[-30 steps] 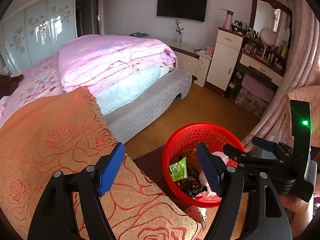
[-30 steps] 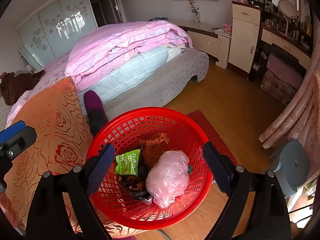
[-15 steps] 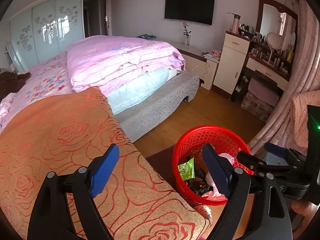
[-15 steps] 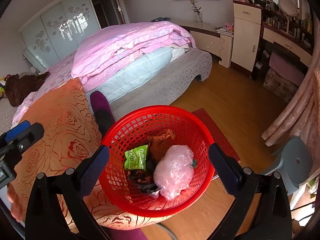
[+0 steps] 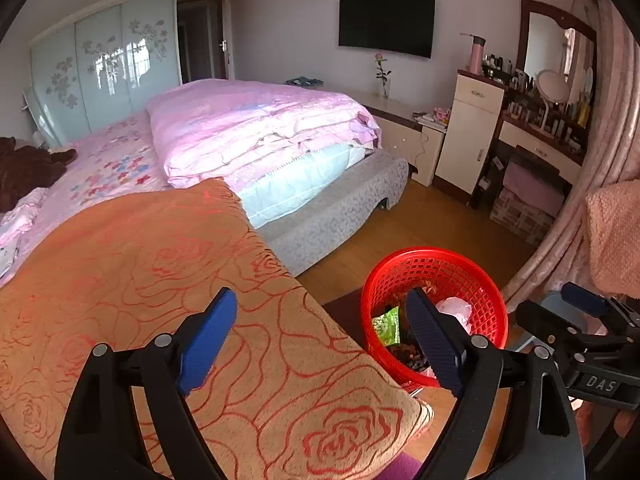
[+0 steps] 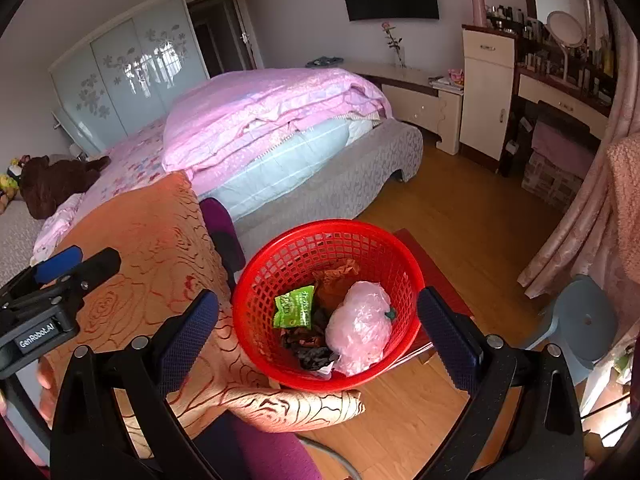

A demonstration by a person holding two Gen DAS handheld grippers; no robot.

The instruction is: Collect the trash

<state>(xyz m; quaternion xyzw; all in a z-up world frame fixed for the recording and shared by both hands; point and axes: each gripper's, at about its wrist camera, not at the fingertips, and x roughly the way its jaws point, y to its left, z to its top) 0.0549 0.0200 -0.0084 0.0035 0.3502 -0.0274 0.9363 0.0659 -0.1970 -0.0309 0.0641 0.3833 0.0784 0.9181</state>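
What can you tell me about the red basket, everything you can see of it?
The red basket is a round, open-topped bin of what looks like plastic, with lattice walls and a solid rim. It stands upright on the floor, partly on a dark red mat, close against an orange rose-patterned cushion. Inside lie a green snack packet, a crumpled pink plastic bag, a brown wrapper and dark scraps. Neither set of tongs touches it.
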